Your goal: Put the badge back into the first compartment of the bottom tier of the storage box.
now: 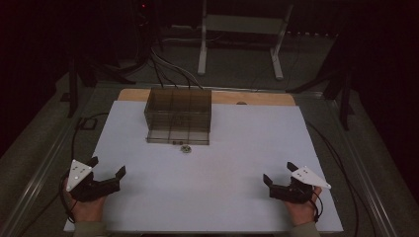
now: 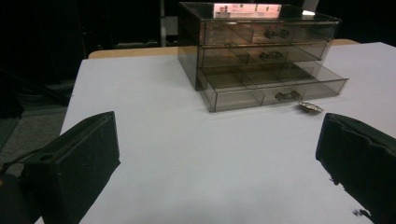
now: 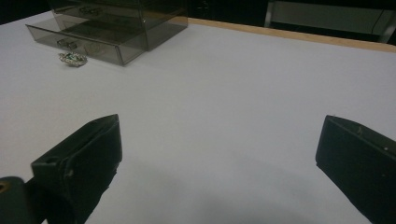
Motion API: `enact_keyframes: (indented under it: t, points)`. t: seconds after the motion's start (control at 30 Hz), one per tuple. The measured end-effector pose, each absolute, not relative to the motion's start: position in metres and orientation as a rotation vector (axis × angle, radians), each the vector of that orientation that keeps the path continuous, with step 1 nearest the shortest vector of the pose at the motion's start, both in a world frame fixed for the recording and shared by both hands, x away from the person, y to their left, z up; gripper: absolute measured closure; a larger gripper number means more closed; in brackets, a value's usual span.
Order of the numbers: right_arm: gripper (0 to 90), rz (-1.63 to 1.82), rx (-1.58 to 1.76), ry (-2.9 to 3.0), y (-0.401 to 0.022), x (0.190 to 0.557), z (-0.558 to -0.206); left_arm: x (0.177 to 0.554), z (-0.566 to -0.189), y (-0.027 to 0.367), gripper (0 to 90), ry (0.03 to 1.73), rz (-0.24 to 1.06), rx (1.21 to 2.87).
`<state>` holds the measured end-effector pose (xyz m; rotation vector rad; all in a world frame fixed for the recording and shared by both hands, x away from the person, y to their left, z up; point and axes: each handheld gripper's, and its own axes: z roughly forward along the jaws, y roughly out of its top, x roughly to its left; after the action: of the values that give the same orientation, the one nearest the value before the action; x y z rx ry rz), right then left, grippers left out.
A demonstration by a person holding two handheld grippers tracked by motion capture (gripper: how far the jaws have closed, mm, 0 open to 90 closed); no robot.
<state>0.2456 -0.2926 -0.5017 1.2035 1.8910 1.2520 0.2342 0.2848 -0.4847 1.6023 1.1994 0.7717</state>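
Both grippers, left point(image 1: 107, 166) and right point(image 1: 279, 173), rested with jaws apart near the table's point(image 1: 237, 148) six-o'clock edge, bare surface stretching toward the drawer cabinet point(image 1: 178, 114) and small trinket point(image 1: 186, 148) at twelve.

Dim, grainy pictures; dark surroundings, soft shadows, slightly blurred.

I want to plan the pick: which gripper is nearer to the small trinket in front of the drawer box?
Left, slightly. The left gripper sits toward the trinket's near left; the right gripper toward its near right, a little farther. Both have open jaws.
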Motion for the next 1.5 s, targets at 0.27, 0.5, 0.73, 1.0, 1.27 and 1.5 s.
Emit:
enact_keyframes:
  t: [0.27,0.5,0.73,1.0,1.27,1.5]
  points:
    - [0.9,1.245,1.209,1.877,-0.293,0.247,-0.502,0.243,-0.476,0.277,0.6,1.184,0.763,1.621]
    - [0.9,1.247,1.206,1.877,-0.293,0.247,-0.502,0.255,-0.472,0.269,0.9,1.195,0.735,1.631]
    - [0.9,1.247,1.203,1.881,-0.293,0.247,-0.502,0.264,-0.47,0.258,1.1,1.182,0.723,1.653]
    - [0.9,1.247,1.202,1.881,-0.293,0.247,-0.502,0.274,-0.47,0.247,1.1,1.182,0.706,1.663]
    - [0.9,1.248,1.202,1.88,-0.293,0.247,-0.502,0.284,-0.469,0.235,1.1,1.17,0.697,1.672]
    - [0.9,1.249,1.202,1.88,-0.293,0.247,-0.502,0.291,-0.472,0.223,1.1,1.167,0.681,1.687]
